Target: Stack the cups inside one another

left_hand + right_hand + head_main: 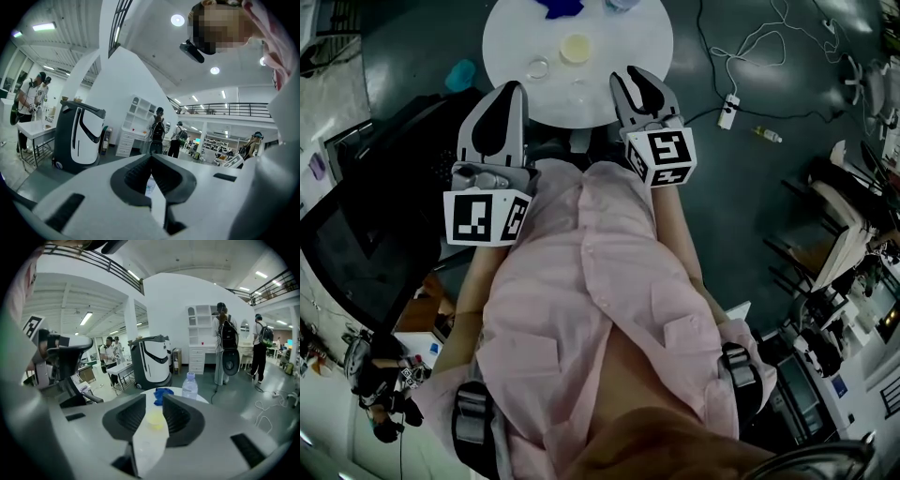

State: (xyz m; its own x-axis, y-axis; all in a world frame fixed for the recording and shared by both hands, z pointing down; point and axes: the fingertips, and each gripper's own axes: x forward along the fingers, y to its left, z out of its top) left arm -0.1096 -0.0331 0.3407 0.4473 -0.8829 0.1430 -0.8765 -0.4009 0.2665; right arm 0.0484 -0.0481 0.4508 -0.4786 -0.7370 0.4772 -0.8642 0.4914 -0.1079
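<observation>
The yellow cup (576, 47) (155, 418) stands upright on the round white table (647, 37), mouth up, so its long axis runs straight up from the tabletop. It sits ahead of the right tongs (628, 77) (154, 398), a little toward the side of the left tongs, and apart from both. In the right gripper view it shows through the gap between the two jaws but lies beyond their tips, not touched by them. A clear cup (537, 67) stands on the same table, apart from the yellow one, ahead of the left tongs (511, 86) (151, 157) and just to their inner side. From above its rim reads as a round ring, so it seems to be upright too; whether its mouth faces up I cannot tell. The right tongs have their jaws apart, with nothing pressed between the pads, and they reach over the near edge of the table. The left tongs have their jaw tips together and nothing clamped in them, and they hover at the table's near edge. Farther ahead of the right tongs, past the yellow cup, a crumpled blue cloth (560, 7) (163, 395) lies on the far part of the table, with a clear plastic bottle (190, 386) upright just beside it. Behind both tongs is the person's pink shirt (591, 281). Out to the right tongs' outer side a white power strip (728, 111) lies on the dark floor.
</observation>
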